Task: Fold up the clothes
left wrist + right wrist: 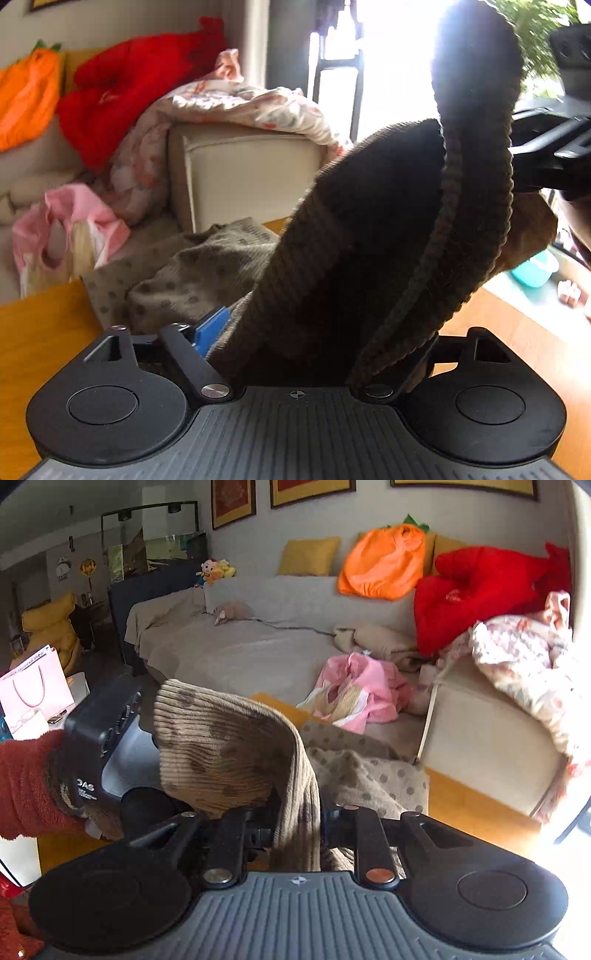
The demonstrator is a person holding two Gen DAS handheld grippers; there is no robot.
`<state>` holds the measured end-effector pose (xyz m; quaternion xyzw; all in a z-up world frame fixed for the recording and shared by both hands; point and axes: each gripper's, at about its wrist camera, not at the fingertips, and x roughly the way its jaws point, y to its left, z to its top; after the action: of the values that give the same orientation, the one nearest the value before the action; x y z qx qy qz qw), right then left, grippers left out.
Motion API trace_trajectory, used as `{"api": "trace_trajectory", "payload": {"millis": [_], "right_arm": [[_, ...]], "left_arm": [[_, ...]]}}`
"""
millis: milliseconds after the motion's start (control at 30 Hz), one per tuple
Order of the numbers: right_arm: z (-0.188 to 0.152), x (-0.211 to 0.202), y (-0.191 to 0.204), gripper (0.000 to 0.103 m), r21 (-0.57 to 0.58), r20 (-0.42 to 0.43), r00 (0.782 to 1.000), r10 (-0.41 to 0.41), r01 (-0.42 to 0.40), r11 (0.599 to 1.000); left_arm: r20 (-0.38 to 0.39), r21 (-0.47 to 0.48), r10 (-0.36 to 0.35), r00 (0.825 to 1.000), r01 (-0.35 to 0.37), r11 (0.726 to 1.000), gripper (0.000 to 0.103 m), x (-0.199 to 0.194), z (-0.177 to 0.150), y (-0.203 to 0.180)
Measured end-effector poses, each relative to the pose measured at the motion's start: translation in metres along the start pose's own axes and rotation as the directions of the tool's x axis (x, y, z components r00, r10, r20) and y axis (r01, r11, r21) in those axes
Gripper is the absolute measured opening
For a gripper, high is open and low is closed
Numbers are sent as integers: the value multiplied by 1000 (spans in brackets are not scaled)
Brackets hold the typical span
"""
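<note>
A brown ribbed knit garment with darker dots (362, 229) is lifted between both grippers above a wooden table (33, 332). My left gripper (295, 343) is shut on the garment's ribbed edge, which rises up and right. My right gripper (299, 823) is shut on another ribbed edge (299, 794) of the same garment. The rest of the garment (365, 775) lies bunched on the table (465, 805). The left gripper's body (99, 738) shows at the left of the right wrist view, and the right gripper's body (546, 147) at the right of the left wrist view.
A sofa (258, 642) behind the table holds a pink garment (358, 690), a floral quilt (524, 664), a red cushion (480, 590) and an orange cushion (384, 565). A cream box (243, 173) stands at the table's far edge. A bright window (395, 66) is at the right.
</note>
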<state>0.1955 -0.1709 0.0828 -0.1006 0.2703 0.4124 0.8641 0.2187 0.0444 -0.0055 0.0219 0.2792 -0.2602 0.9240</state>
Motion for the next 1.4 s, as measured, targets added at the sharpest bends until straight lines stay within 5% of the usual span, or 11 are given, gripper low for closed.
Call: {"api": "trace_trajectory", "payload": {"millis": [33,133,333,467,600,733,767,833,900,1133,1400], "right_arm": [[4,-3,-1,32,-26,20,1000,-11,12,1000],[-3,-34,-17,75,-43,102,994,-45,49,998],[-70,-57,-27,84,-107,70,987,-146,153,982],[-107,-11,-13,84,-273,11,972,-236,230,934],[-110,29,-7,84,-402,85,961,-264,275,873],[-90,48,1,76,-408,231,946,-229,308,860],[-83,48,3,69,-395,254,944,-209,299,869],[-75,45,6,30,-373,240,955,-175,257,892],[-72,35,10,23,-342,218,965,-148,217,914],[-85,-25,38,20,-266,132,989,-69,102,959],[-92,-126,97,21,-289,64,998,19,0,957]], "left_arm": [[-5,-41,1,1000,-1,999,78,2,1,7],[-18,-158,-5,1000,2,987,73,9,4,29],[-21,-270,-63,998,54,961,71,15,2,56],[-28,-306,-85,996,72,949,71,14,5,62],[-14,-360,-105,994,93,929,71,16,9,74],[1,-265,-81,997,78,961,69,8,10,65],[4,-229,-75,997,74,971,69,5,10,60],[13,-156,-64,998,66,986,69,-1,9,51],[13,-104,-82,997,83,991,69,-15,7,38],[-45,-92,-207,977,203,975,68,-67,-25,-14],[-31,-154,-407,913,398,904,75,-145,-44,-51]]}}
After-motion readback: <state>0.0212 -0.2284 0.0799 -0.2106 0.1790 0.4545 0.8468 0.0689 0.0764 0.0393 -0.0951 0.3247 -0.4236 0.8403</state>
